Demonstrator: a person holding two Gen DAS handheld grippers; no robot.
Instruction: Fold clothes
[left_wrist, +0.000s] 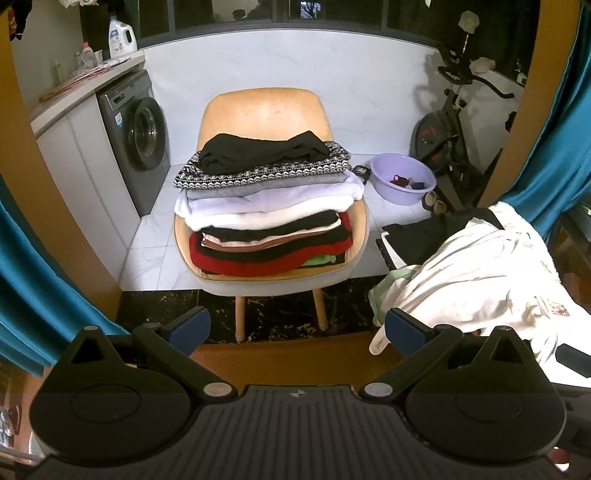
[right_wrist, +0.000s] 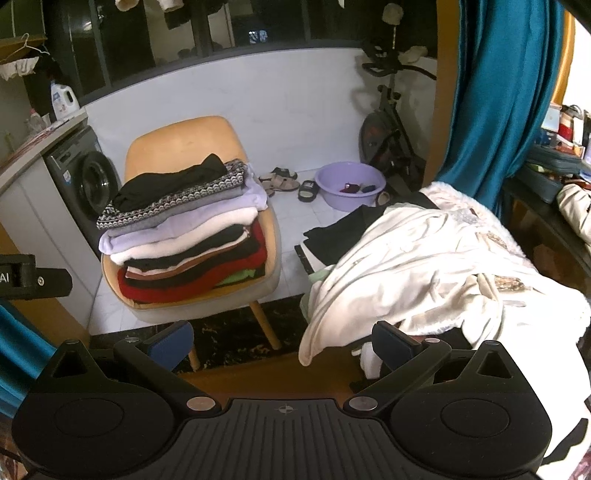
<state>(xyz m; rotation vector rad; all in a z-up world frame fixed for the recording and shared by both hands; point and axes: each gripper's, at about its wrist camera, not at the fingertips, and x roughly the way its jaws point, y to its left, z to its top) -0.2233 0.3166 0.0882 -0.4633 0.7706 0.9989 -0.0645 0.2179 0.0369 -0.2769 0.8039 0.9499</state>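
Both claws are hanging spread wide with nothing between their blue pads. The left claw (left_wrist: 297, 328) is facing a tan chair (left_wrist: 266, 110) straight ahead, while the right claw (right_wrist: 282, 341) is sitting lower right of it, its right pad just beside the hanging edge of a cream garment (right_wrist: 406, 266).

The chair is carrying a tall stack of folded clothes (left_wrist: 269, 218) — a black piece (left_wrist: 264, 149) is lying loosely on top, over a black-and-white patterned knit (left_wrist: 258, 171), then lilac, white, black, brown and red layers, with a bit of green peeking out at the bottom right. The stack is filling the seat almost to its edges.

To the right, the unfolded pile is spreading across a fluffy white covered surface; the cream garment is draping over its near left corner and hanging toward the floor, with a black garment (right_wrist: 343, 229) lying at its far side.

Around them: a grey washing machine (left_wrist: 135, 140) is standing far left under a white table (left_wrist: 88, 86) that is holding a detergent bottle (left_wrist: 122, 37). A lilac basin (right_wrist: 351, 184) is sitting on the tiled floor between the chair and an exercise bike (right_wrist: 384, 136), with sandals (right_wrist: 282, 179) just left of it. Teal curtains (right_wrist: 487, 92) are hanging at both sides of the wooden doorway — the right one is brushing the far end of the pile.
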